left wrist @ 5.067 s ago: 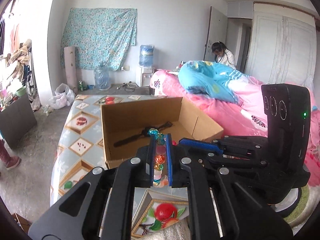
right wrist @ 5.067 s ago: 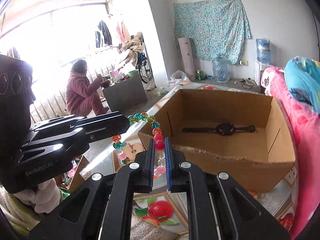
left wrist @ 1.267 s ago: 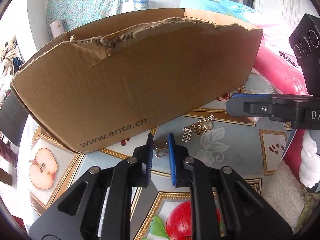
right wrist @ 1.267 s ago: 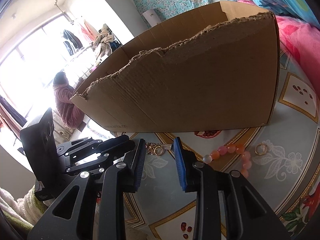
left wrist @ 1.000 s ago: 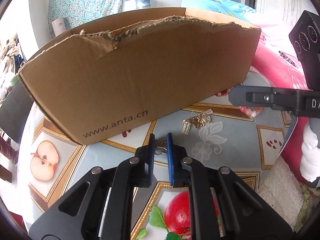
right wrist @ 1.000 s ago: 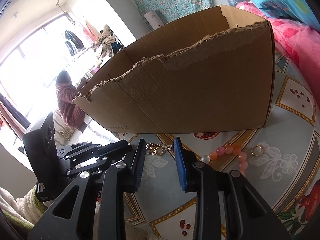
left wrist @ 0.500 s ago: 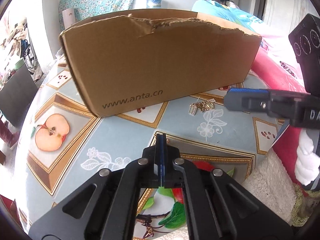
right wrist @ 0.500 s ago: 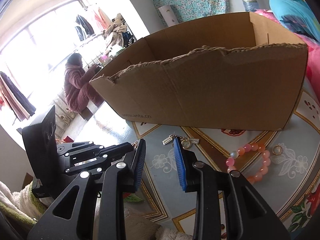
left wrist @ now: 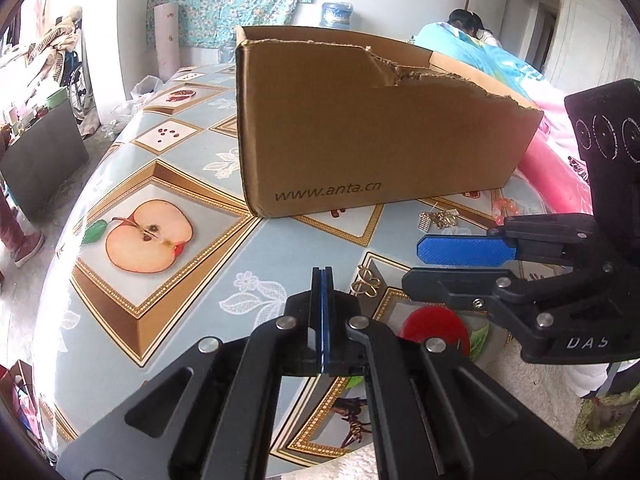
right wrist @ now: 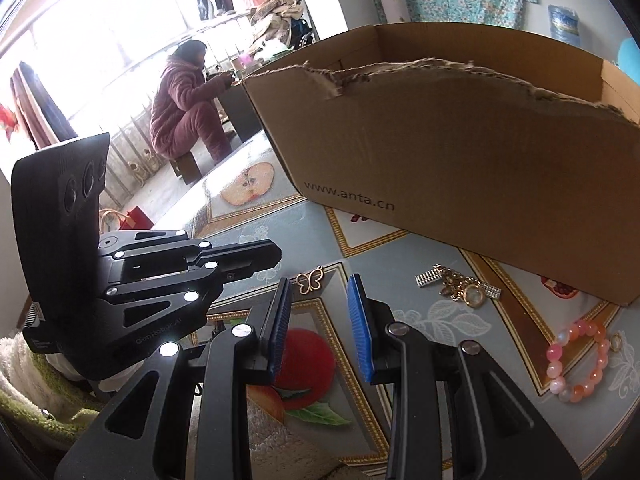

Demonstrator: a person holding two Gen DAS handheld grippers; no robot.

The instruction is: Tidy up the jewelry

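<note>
So the left gripper (left wrist: 322,280) has its blue pads pressed flat together with nothing between them, as far as I can see. The little gold butterfly charm (left wrist: 366,280) lies on the table just beside its tips, so my guess is the pinch missed it. The right gripper (right wrist: 318,312) sits with its jaws spread partway, empty too, and the butterfly is right in front of its gap, which looks like lining up for a go at it.

Further out, near the cardboard box's (right wrist: 460,152) front wall, there's a gold watch (right wrist: 460,286) in a heap, and toward the table's right edge a pink bead bracelet (right wrist: 576,360) with a small gold ring (right wrist: 615,341) touching it. All of it sits on the fruit-print tablecloth (left wrist: 160,168) outside the box, which I'd assume is where it's meant to end up.
</note>
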